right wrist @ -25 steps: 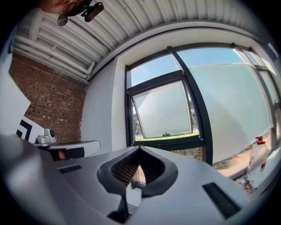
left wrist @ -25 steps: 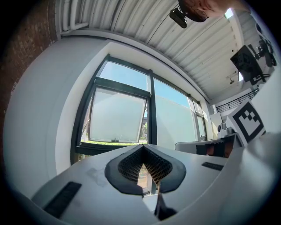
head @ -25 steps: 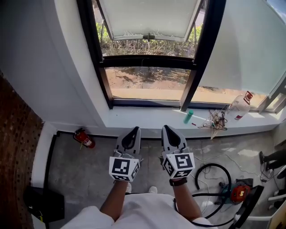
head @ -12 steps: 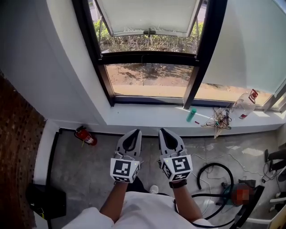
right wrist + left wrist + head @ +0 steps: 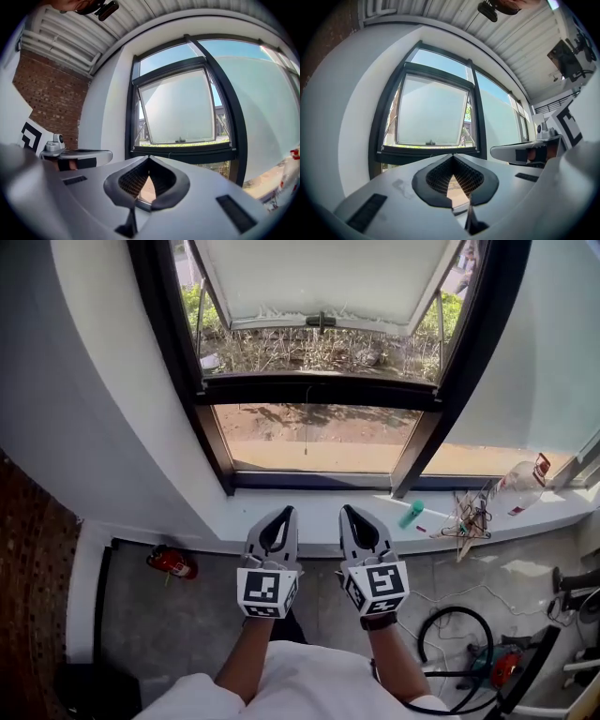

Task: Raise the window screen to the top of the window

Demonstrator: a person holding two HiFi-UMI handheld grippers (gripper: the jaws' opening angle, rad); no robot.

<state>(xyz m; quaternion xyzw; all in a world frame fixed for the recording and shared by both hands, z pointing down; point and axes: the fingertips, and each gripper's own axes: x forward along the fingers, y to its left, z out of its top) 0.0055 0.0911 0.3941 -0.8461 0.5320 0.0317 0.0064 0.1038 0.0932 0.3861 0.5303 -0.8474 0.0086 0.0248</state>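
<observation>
Head view: left tongs (image 5: 278, 516) and right tongs (image 5: 350, 514) point side by side at the window (image 5: 181, 381), tips over its white sill (image 5: 317, 504). Both are closed and hold nothing. The screen (image 5: 323, 277), a pale panel, fills the window's upper opening; its lower edge, with a small handle (image 5: 320, 322) at the middle, lies just above the dark crossbar (image 5: 319, 390). On the sill to the right of the tongs lie a green tube (image 5: 411, 514), a tangle of wires (image 5: 472, 517) and a clear bottle (image 5: 520, 486). A red extinguisher (image 5: 172, 562) lies on the floor below the window's left corner.

Left gripper view: the left tongs' jaws meet at the tips with nothing between them. The screen sits beyond them in the window's upper part, handle at its bottom edge. The right tongs show at the right.

Right gripper view: the right tongs' jaws are together and empty. The screen is straight ahead, above the crossbar. The left tongs show at the left, before a brick wall (image 5: 47, 93).
</observation>
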